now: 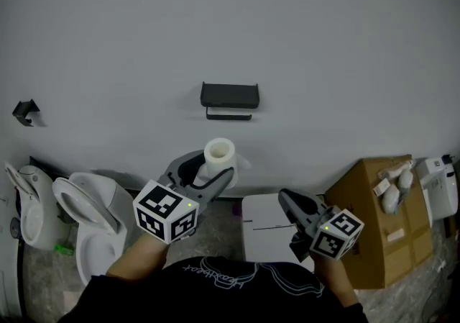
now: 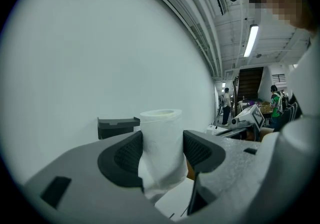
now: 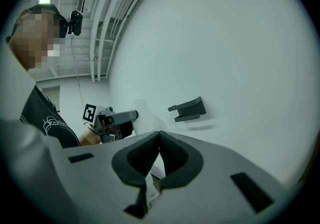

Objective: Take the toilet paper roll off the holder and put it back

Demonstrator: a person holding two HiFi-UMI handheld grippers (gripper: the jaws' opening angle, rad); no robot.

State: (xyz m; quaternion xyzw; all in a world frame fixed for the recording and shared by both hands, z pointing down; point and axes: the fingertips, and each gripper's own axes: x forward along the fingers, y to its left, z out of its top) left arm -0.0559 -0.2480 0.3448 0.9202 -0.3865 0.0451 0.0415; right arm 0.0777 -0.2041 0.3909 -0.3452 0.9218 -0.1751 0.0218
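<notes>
The white toilet paper roll (image 1: 220, 150) stands core-upright, clamped by its sides in the left claw (image 1: 210, 173), well apart from the black wall-mounted holder (image 1: 229, 97) above and beyond it. The holder's bar runs level, so the roll probably needs tipping sideways. The right claw (image 3: 159, 155) is pinched together, empty, and farther off.

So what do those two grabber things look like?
Both are grey plastic. The left gripper and the right gripper each have two curved jaws lined with black textured pads. Behind the jaws, each one carries a white cube printed with black square patterns, with a tiny green light on it. The person wears a black top with pale writing.
</notes>
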